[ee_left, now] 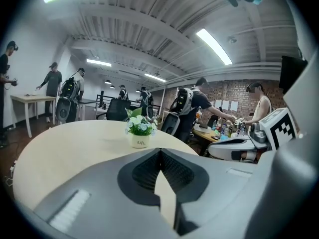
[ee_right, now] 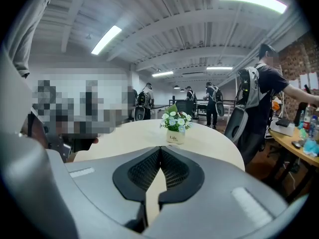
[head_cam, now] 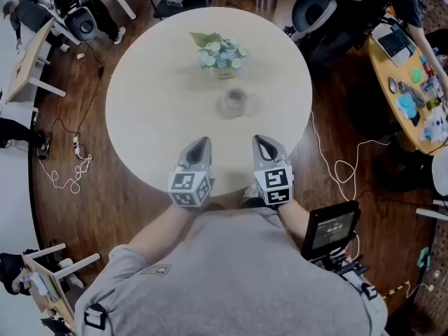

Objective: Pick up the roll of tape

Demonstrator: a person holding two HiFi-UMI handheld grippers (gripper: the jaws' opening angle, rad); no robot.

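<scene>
Your left gripper (head_cam: 202, 144) and right gripper (head_cam: 262, 143) sit low in the frame, both squeezed closed and empty. The roll of tape (head_cam: 234, 102) lies above them on the table (head_cam: 150, 103), not touched yet. You have all the picking up left.

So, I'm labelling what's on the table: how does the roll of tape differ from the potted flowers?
The roll of tape is see-through; the potted flowers are opaque, blue-white with green leaves. The tape lies flat, a low ring; the flowers stand upright. In the head view the tape sits nearer the table's near edge, the flowers farther back. Both rest on the round table, untouched.
</scene>
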